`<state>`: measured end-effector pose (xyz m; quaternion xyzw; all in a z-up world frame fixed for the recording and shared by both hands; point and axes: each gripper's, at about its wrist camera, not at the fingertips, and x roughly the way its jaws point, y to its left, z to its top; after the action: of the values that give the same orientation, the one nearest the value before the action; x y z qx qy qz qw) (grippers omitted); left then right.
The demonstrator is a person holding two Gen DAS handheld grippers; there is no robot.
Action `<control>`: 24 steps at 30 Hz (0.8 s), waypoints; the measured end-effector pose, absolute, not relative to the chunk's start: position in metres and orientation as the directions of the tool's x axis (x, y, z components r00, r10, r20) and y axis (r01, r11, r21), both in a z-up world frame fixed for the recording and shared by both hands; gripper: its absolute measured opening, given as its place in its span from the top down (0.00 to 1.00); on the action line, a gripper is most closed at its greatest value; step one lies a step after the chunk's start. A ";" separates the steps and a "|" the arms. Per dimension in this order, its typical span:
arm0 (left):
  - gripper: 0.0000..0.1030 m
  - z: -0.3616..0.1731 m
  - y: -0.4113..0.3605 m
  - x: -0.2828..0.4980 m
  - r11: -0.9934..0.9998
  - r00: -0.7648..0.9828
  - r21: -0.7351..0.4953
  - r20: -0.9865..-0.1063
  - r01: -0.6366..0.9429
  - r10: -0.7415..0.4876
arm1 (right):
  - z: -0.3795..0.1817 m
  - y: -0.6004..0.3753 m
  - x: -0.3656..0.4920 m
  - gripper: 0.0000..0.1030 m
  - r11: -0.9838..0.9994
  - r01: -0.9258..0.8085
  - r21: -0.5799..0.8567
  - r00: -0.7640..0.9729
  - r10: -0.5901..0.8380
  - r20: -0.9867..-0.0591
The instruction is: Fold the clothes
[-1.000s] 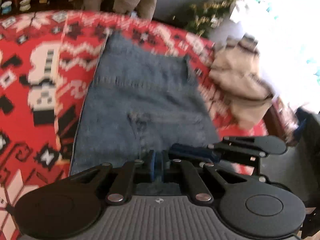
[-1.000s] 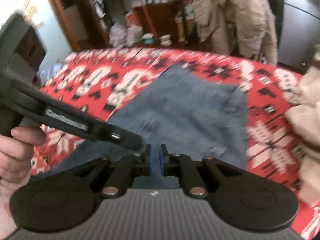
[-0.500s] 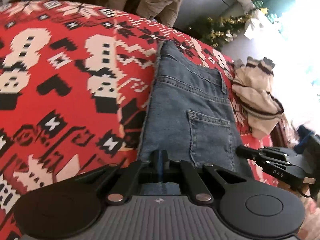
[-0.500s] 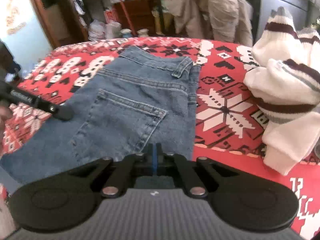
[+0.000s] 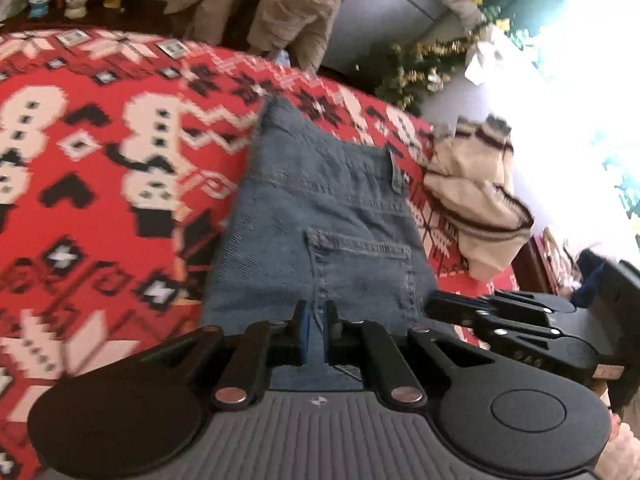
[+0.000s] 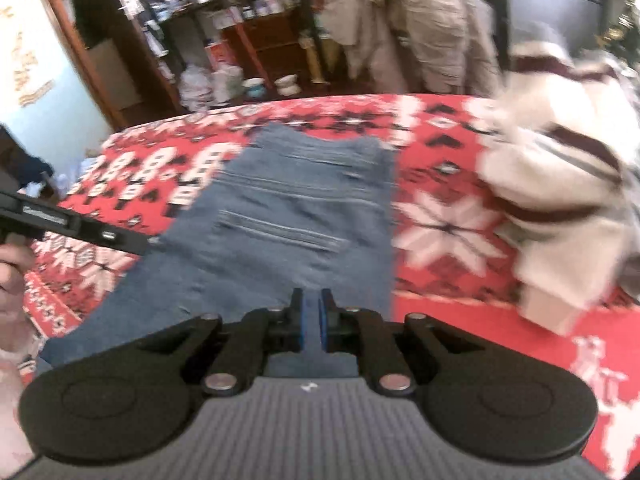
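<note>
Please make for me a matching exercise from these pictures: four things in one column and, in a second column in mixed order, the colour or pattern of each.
Things:
1. jeans
2. blanket
3. sweater
4. coat

Descriptions:
A. plain beige, hanging behind the bed
B. cream with dark stripes
C. blue denim with a back pocket showing
D. red with white and black patterns

Pairs: 1-C, 2-D, 3-B, 4-A
</note>
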<state>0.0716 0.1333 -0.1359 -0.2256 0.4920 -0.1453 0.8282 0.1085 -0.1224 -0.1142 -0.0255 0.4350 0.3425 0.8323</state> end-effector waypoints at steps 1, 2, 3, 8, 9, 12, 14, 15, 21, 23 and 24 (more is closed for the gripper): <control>0.95 -0.141 0.127 0.075 0.860 0.464 -0.509 -0.758 0.017 -0.458 | -0.117 -0.112 0.109 0.91 0.758 -0.601 0.255 0.379 0.551 -0.744; 0.95 -0.149 0.122 0.078 0.877 0.454 -0.480 -0.781 0.004 -0.430 | -0.121 -0.103 0.109 0.91 0.755 -0.604 0.255 0.369 0.549 -0.750; 0.97 -0.154 0.121 0.078 0.885 0.455 -0.465 -0.788 0.003 -0.415 | -0.127 -0.097 0.110 0.91 0.759 -0.602 0.247 0.368 0.538 -0.758; 0.97 -0.158 0.145 0.064 0.858 0.485 -0.513 -0.749 0.007 -0.452 | -0.137 -0.109 0.109 1.00 0.773 -0.578 0.260 0.385 0.540 -0.749; 0.97 -0.158 0.150 0.061 0.862 0.492 -0.507 -0.750 -0.001 -0.441 | -0.139 -0.118 0.110 1.00 0.778 -0.566 0.272 0.387 0.543 -0.746; 0.97 -0.156 0.161 0.057 0.861 0.498 -0.509 -0.748 -0.009 -0.438 | -0.143 -0.143 0.114 1.00 0.806 -0.517 0.289 0.405 0.527 -0.747; 0.97 -0.153 0.168 0.054 0.866 0.505 -0.500 -0.753 -0.021 -0.422 | -0.141 -0.154 0.113 1.00 0.826 -0.492 0.276 0.419 0.503 -0.756; 0.98 -0.151 0.170 0.052 0.871 0.507 -0.490 -0.759 -0.032 -0.409 | -0.141 -0.158 0.111 1.00 0.837 -0.485 0.252 0.430 0.480 -0.765; 0.78 -0.126 0.174 0.024 0.877 0.516 -0.481 -0.753 -0.011 -0.407 | -0.118 -0.176 0.083 0.90 0.839 -0.511 0.186 0.448 0.445 -0.775; 0.65 -0.118 0.170 0.012 0.877 0.529 -0.480 -0.746 -0.005 -0.405 | -0.106 -0.179 0.066 0.64 0.832 -0.527 0.174 0.465 0.454 -0.760; 0.56 -0.116 0.168 0.009 0.876 0.522 -0.482 -0.748 -0.004 -0.409 | -0.102 -0.179 0.059 0.59 0.832 -0.526 0.176 0.475 0.459 -0.751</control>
<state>0.0085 0.1676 -0.1158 -0.2179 0.4739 -0.1198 0.8448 0.0588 -0.1785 -0.1018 -0.0395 0.4242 0.2872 0.8579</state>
